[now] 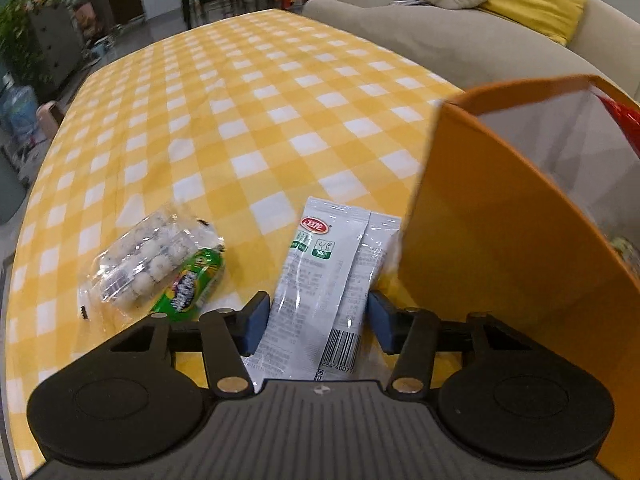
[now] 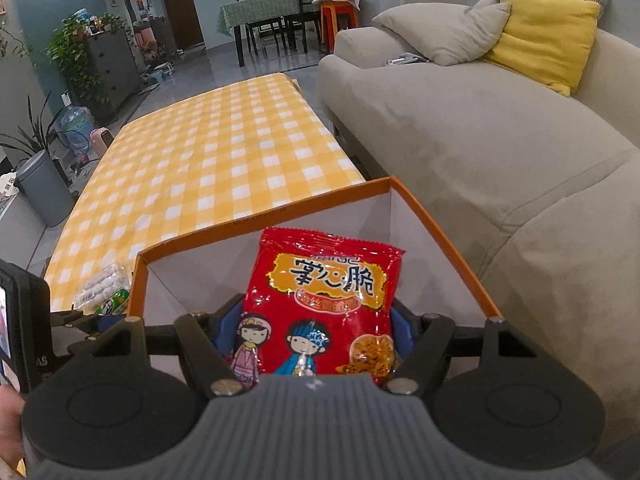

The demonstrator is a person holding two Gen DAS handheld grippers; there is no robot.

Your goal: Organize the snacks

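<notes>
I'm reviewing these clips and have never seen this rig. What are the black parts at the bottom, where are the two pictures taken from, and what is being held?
No robot here: a person holds a two-finger tool in each hand, with a camera on each looking along its fingers. The left tool has a white sachet between its pads, over the checked table; whether it grips is unclear. Beside it lie a clear pack of white balls and a green packet. The right tool holds a red snack bag over the orange box.

White sachet (image 1: 320, 280) between left gripper (image 1: 316, 320) pads, beside orange box (image 1: 492, 248).
</notes>
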